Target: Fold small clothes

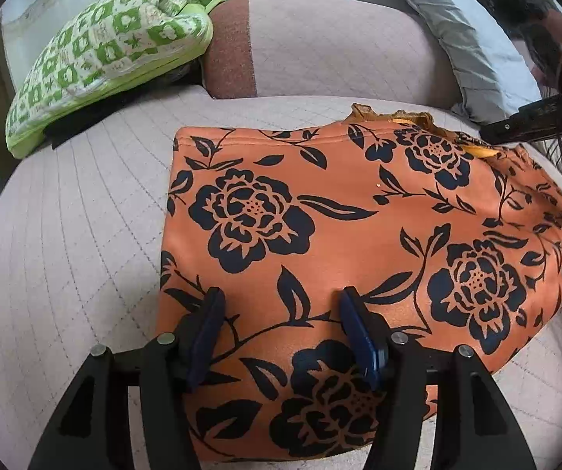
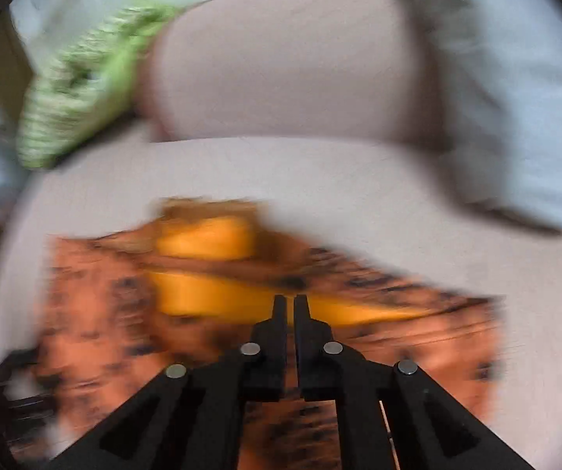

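The garment [image 1: 320, 243] was laid flat on the sofa [image 1: 65, 254], already folded. The left gripper [image 1: 281, 329] was held above it, jaws apart, nothing gripped. The right gripper [image 2: 290, 305] was nearly closed, apparently pinching the garment's orange edge [image 2: 210, 243]. That edge should be carried over evenly and laid down before release.

Right wrist view is motion-blurred: we can't read the garment [image 2: 97, 313] print, nor tell whether the right gripper [image 2: 289, 305] pinches cloth. In the left view the garment's near hem is cut off by the bottom edge, behind the left gripper [image 1: 279, 305].
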The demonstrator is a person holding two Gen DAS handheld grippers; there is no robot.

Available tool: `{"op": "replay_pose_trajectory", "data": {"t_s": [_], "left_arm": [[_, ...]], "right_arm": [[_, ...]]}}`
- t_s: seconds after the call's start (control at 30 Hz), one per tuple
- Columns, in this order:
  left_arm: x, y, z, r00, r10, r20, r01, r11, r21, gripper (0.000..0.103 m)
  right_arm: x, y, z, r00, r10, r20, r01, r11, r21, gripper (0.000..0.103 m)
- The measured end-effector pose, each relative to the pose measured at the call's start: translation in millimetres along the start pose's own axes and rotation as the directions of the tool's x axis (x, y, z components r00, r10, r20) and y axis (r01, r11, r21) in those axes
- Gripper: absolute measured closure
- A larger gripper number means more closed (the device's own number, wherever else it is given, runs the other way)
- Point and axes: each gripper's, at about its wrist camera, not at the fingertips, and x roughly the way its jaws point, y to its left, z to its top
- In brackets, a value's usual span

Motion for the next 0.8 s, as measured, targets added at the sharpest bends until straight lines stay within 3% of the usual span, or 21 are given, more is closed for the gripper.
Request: {"op": "replay_pose_trajectory", "data": {"t_s": [0.03, 0.07, 0.17, 0.23, 0.27, 0.3, 0.37, 0.4, 0.43, 0.63, 0.8], "left_arm": [[0.6, -1.1, 0.3, 1.0, 0.007, 0.001, -0.007, 1.0, 0.005, 0.041], [0.6, -2.4, 0.4, 1.0, 0.012, 0.004, -0.012, 1.0, 0.009, 0.041], [0.3, -1.8, 0.1, 1.0, 0.013, 0.008, -0.013, 1.0, 0.011, 0.04], [1.0, -2.1, 0.2, 1.0, 0.013, 0.008, -0.013, 1.0, 0.011, 0.04], [1.3, -2.2, 0.3, 1.0, 0.014, 0.005, -0.014, 1.0, 0.011, 0.04], [1.0, -2.0, 0.1, 1.0, 0.015, 0.007, -0.015, 1.0, 0.013, 0.04], [0.9, -2.2, 0.1, 1.0, 0.015, 0.007, -0.015, 1.0, 0.015, 0.04], [1.0, -2.3, 0.1, 1.0, 0.015, 0.007, -0.015, 1.0, 0.015, 0.04], [1.2, -2.0, 0.0, 1.0, 0.014, 0.007, -0.014, 1.0, 0.015, 0.04], [1.5, -2.2, -0.2, 1.0, 0.018, 0.009, -0.018, 1.0, 0.016, 0.04], [2.1, -4.0, 0.0, 0.999, 0.032, 0.011, -0.032, 0.999, 0.019, 0.039]], "right_arm": [[3.8, 9.1, -1.5, 0.999, 0.027, -0.043, -0.028, 0.999, -0.033, 0.039], [7.4, 21.6, -3.1, 0.998, 0.004, -0.061, -0.01, 0.996, -0.091, 0.027], [17.9, 40.7, -0.8, 0.996, -0.075, -0.048, 0.065, 0.98, -0.191, 0.026], [36.6, 38.8, 1.8, 0.991, -0.068, -0.116, 0.044, 0.979, -0.198, 0.03], [45.9, 40.6, -1.3, 0.985, -0.107, -0.139, 0.074, 0.972, -0.222, 0.033], [55.0, 41.1, -5.5, 0.975, -0.164, -0.149, 0.125, 0.963, -0.239, 0.041], [50.9, 37.4, -5.8, 0.982, -0.151, -0.116, 0.126, 0.972, -0.2, 0.058], [46.8, 35.7, -4.5, 0.984, -0.145, -0.105, 0.124, 0.975, -0.185, 0.076], [39.4, 30.6, -3.4, 0.986, -0.135, -0.093, 0.119, 0.98, -0.161, 0.087], [15.8, 0.6, 0.5, 0.993, -0.087, -0.085, 0.081, 0.994, -0.076, 0.095], [-17.8, -11.5, 13.8, 0.996, -0.064, 0.057, 0.064, 0.998, -0.007, 0.096]]}}
